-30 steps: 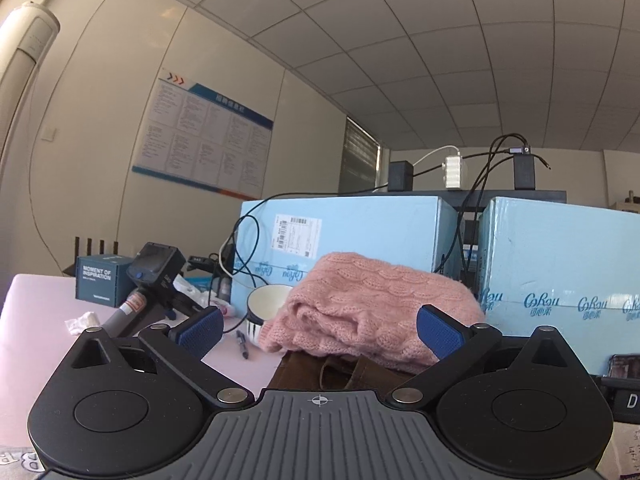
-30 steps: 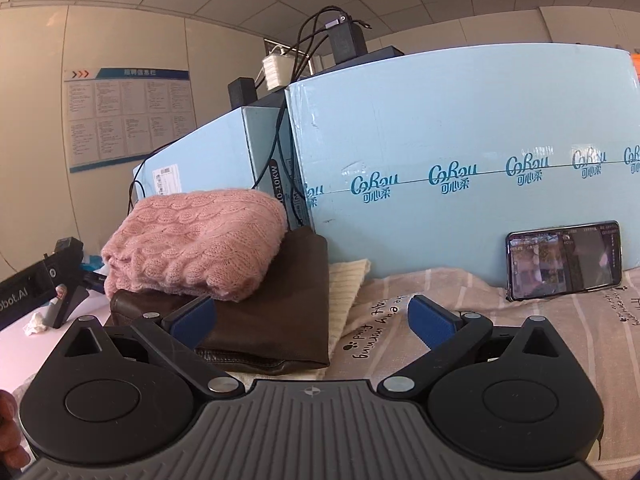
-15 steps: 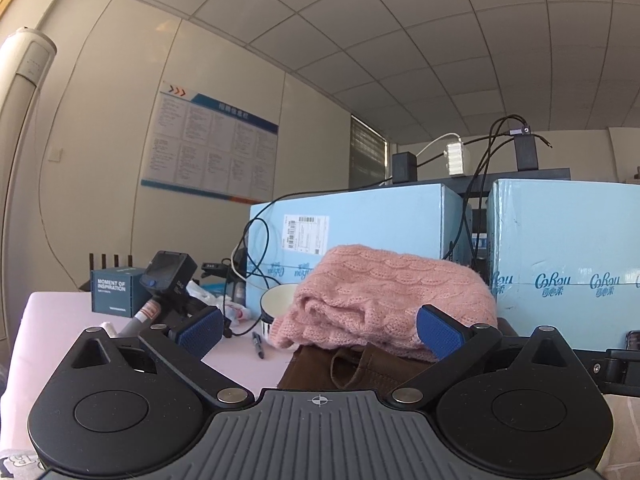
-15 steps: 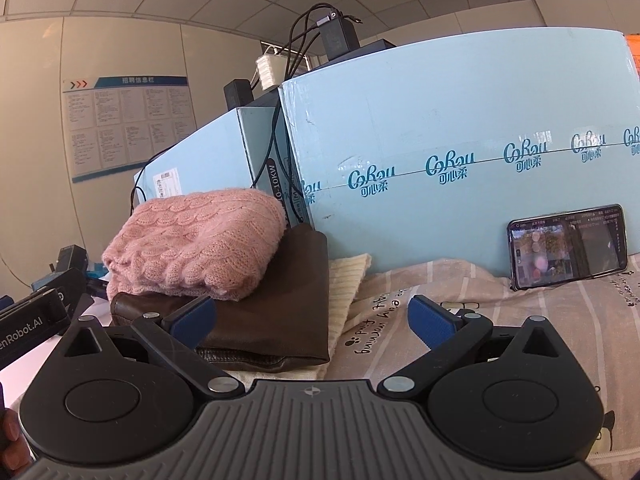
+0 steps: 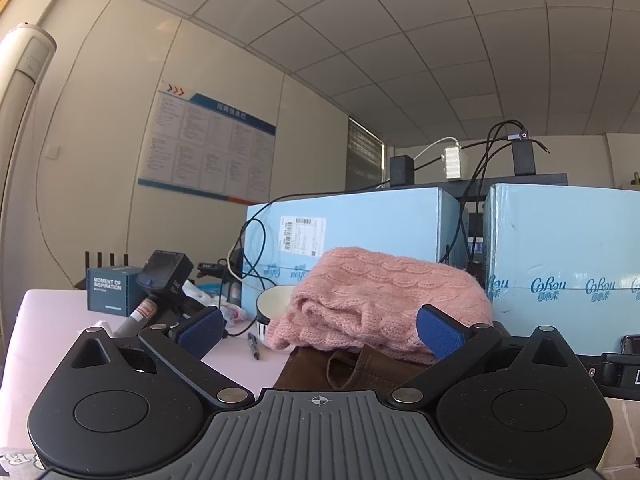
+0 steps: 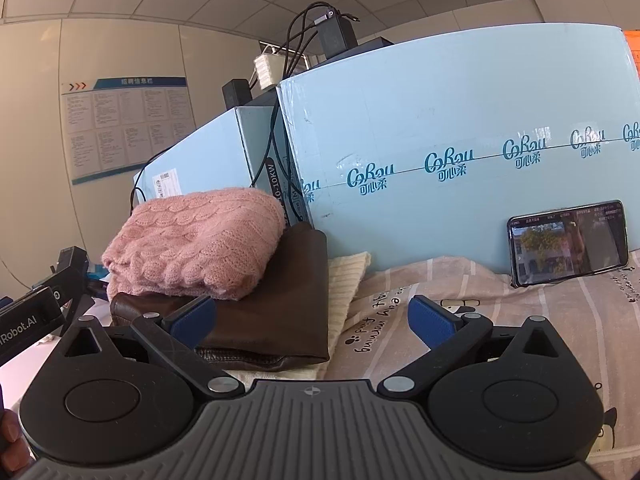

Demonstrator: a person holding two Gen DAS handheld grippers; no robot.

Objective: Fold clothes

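A white suspended ceiling (image 5: 360, 20) of square tiles spans the room above plain beige walls, and a blue-headed notice board (image 5: 208, 144) hangs on the wall to the left of the light blue cartons (image 6: 460, 140) that stand at the back of the table. Beyond the cartons, to the right of the board, a shuttered window (image 5: 365, 156) sits in the far wall, while a tall white air conditioner (image 5: 20, 92) stands far to the board's left. Black chargers and a white power strip (image 5: 454, 163) rest on top behind the cartons, their cables trailing down the front, and bright daylight falls across the blue faces.
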